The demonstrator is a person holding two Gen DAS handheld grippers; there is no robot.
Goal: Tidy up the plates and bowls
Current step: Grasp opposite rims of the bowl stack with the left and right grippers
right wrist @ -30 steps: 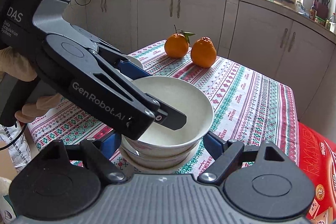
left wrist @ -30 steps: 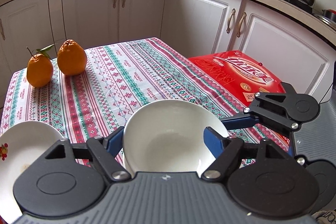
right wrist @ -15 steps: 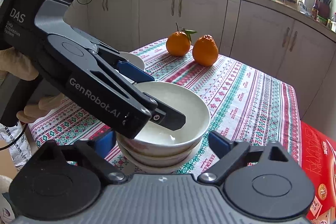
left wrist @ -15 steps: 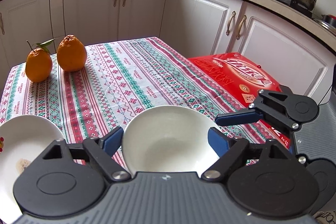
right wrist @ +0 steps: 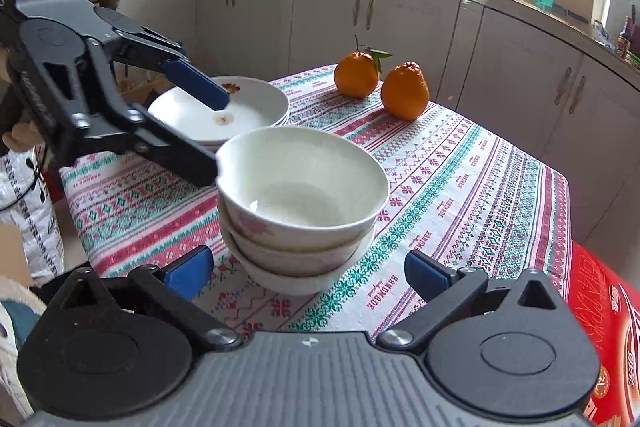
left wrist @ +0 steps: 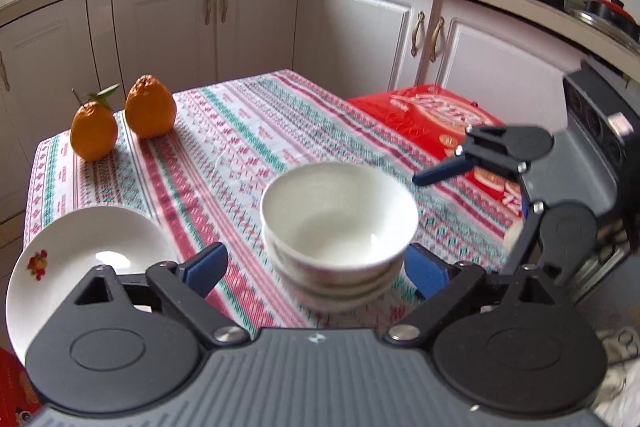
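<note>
Your left claw (left wrist: 316, 269) is spread, its blue pads standing clear on either side of the stack of white ceramic bowls (left wrist: 338, 231); its jaws have just been opening, and nothing is pinched between them. Your right claw (right wrist: 308, 273) is spread too, as wide as it goes, also freshly opened, with the same bowl stack (right wrist: 300, 203) sitting between its pads but untouched. Three bowls are nested there, resting on the bench under the red, green and white patterned tablecloth (right wrist: 460, 187). Just beside the stack, on its far left in the right wrist view, lie the stacked white plates with a small flower print (right wrist: 240, 107). Two oranges (right wrist: 380, 83) sit near the far edge of the bench, well apart from the bowls. A red printed box (left wrist: 436, 123) lies off the bench's right side.
</note>
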